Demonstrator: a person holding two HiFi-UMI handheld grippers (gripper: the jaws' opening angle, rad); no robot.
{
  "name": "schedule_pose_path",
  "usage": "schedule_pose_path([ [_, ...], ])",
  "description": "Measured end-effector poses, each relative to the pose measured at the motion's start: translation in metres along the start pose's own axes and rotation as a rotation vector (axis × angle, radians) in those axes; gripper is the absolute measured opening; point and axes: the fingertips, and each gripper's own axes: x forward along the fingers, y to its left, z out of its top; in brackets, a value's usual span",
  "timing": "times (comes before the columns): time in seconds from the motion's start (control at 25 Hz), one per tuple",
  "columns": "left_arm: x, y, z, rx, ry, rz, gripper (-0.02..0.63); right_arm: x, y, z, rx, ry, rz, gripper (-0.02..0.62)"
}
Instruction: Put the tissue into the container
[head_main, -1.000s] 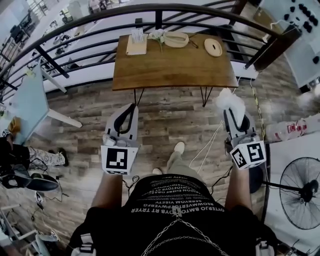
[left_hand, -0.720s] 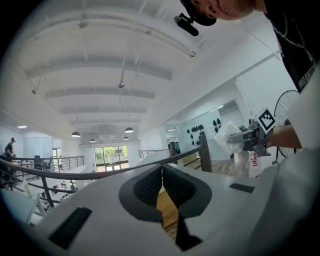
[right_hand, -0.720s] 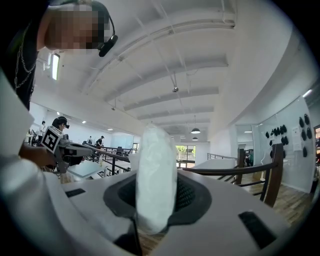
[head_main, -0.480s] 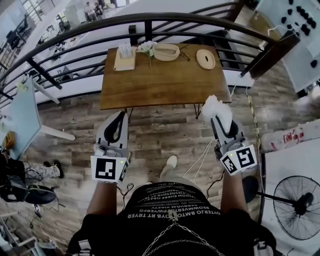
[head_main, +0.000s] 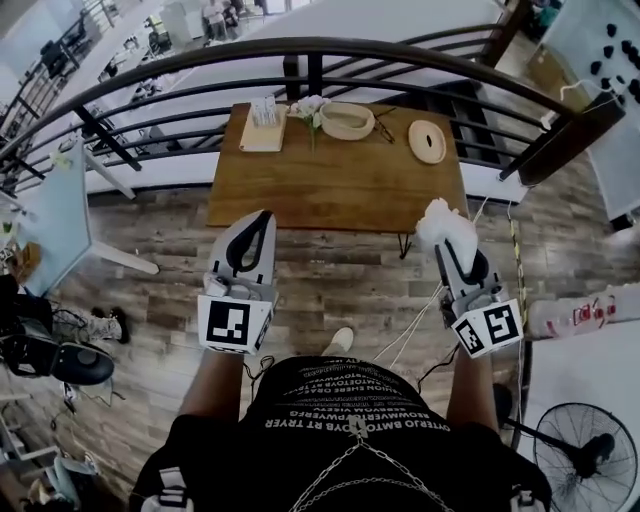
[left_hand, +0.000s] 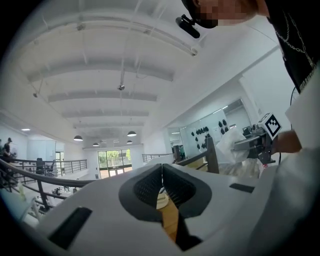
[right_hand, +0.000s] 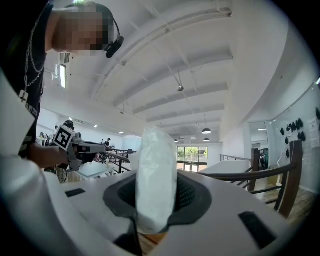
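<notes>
A crumpled white tissue (head_main: 445, 222) (right_hand: 156, 180) sticks up from my right gripper (head_main: 452, 244) (right_hand: 156, 200), which is shut on it in front of the wooden table's (head_main: 340, 185) near right corner. My left gripper (head_main: 263, 216) (left_hand: 162, 175) is held up level with it at the left, shut and empty. A pale oval container (head_main: 347, 120) sits at the table's far edge. From the left gripper view the tissue (left_hand: 231, 145) shows in the other gripper, at the right.
On the table stand a small holder on a wooden tray (head_main: 264, 125), white flowers (head_main: 309, 109) and a round wooden disc (head_main: 427, 141). A dark curved railing (head_main: 330, 50) runs behind the table. Cables (head_main: 415, 320) lie on the plank floor. A fan (head_main: 585, 455) stands at the lower right.
The table has come lower and nearer in the head view as the person steps towards it. Both grippers stay raised, the right still holding the tissue.
</notes>
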Motion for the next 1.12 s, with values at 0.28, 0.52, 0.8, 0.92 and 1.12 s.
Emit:
schedule_pose_path([
  [0.28,0.012,-0.008,-0.01,-0.003,0.063,0.062,0.029,0.014,-0.029,-0.013,0.03,-0.005,0.029,0.121],
  [0.52,0.02,-0.004,-0.005,0.009,0.052,0.086,0.029,0.027,-0.031,-0.022,0.05,0.005,0.066,0.123],
  [0.8,0.033,0.004,-0.009,0.001,0.069,0.086,0.029,0.046,-0.036,-0.024,0.072,0.015,0.085,0.123],
  [0.92,0.04,0.009,-0.015,-0.013,0.065,0.088,0.029,0.051,-0.037,-0.025,0.06,0.016,0.081,0.123],
  [1.12,0.06,0.019,-0.022,-0.028,0.076,0.071,0.029,0.073,-0.046,-0.027,0.06,0.023,0.069,0.123],
])
